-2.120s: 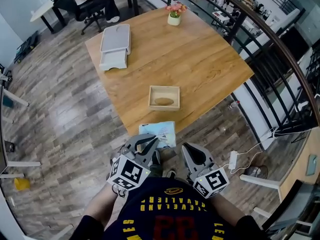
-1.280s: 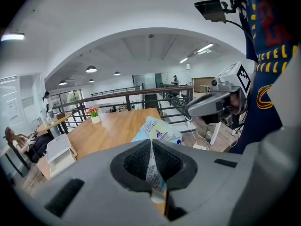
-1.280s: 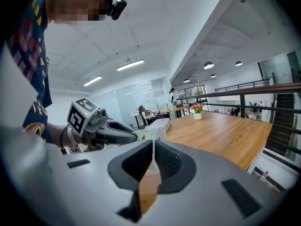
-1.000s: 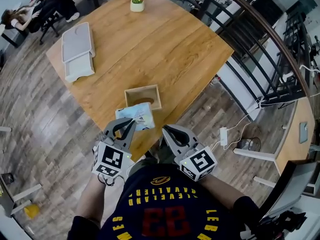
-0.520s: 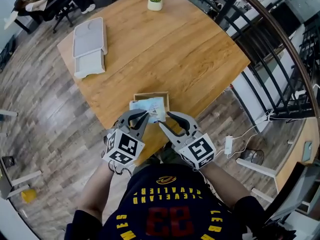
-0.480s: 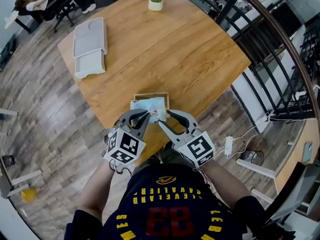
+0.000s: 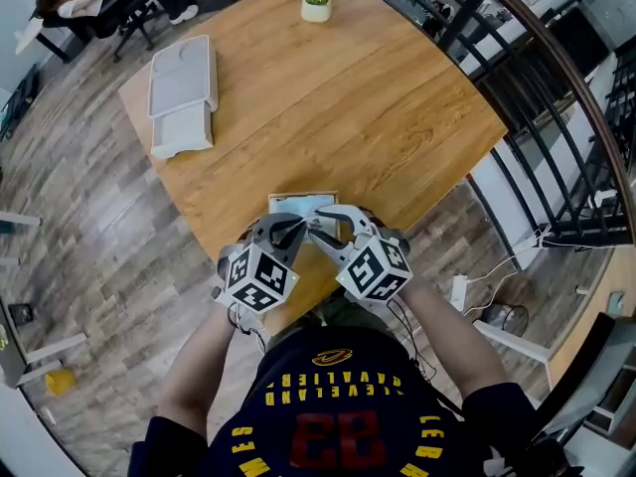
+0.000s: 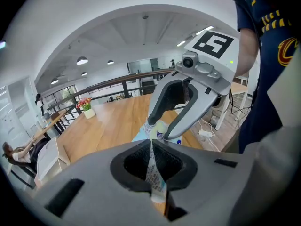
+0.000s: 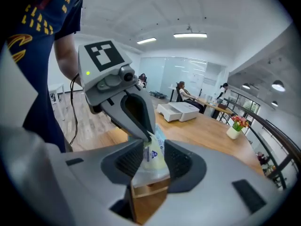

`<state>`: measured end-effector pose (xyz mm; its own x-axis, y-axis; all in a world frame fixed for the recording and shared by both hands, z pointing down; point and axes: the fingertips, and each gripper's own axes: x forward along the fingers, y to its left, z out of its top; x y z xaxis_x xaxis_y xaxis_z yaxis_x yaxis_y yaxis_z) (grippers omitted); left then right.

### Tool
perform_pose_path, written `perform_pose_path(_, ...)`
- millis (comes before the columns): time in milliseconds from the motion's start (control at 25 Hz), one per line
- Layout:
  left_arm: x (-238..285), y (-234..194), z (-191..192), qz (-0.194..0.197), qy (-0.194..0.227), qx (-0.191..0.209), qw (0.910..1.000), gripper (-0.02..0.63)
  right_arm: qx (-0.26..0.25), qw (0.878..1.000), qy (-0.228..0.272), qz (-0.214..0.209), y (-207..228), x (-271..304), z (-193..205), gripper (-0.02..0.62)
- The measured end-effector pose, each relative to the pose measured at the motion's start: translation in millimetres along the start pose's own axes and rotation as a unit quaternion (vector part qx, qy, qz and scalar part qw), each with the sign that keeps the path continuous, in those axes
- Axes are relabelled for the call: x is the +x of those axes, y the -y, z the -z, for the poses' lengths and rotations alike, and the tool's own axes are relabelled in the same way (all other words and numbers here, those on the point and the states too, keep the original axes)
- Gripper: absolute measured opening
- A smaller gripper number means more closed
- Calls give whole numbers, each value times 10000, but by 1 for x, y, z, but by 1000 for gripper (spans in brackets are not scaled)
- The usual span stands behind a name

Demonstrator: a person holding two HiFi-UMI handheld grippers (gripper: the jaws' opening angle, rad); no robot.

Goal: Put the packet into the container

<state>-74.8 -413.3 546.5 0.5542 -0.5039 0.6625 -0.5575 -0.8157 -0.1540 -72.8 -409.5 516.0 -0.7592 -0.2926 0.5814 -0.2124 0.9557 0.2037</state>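
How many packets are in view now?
1. The pale blue plastic packet is pinched in the left gripper, above the wooden box container near the wooden table edge. The box's inside is mostly covered, so another may be hidden.

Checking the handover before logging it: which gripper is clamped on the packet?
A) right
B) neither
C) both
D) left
D: the left gripper pinches the packet edge-on, while the right gripper has just been opening, its jaws apart around the packet.
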Motion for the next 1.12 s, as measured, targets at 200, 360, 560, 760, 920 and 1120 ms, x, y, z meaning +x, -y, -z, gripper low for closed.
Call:
perform_pose_path(200, 15, -2, 14, 155, -97, -187, 9997, 15, 135, 9996, -192, -154, 3, 16, 15, 126)
perform_pose_path(360, 26, 1, 23, 261, -147, -442, 9986, 15, 135, 9991, -364, -178, 2, 25, 27, 118)
perform_pose_path(560, 35, 2, 33, 314, -238, -513, 9979, 15, 255, 9986, -427, -198, 1, 35, 37, 116)
perform_pose_path(760, 45, 4, 44, 367, -309, -596, 9971, 15, 283, 9979, -535, -224, -3, 43, 50, 115)
perform_pose_path(920, 51, 2, 48, 357, -374, -592, 9969, 17, 295, 9974, -620, -225, -2, 49, 55, 115)
perform_pose_path(1120, 58, 3, 55, 398, -473, -536, 9967, 17, 364, 9966, -708, -226, -2, 56, 63, 115)
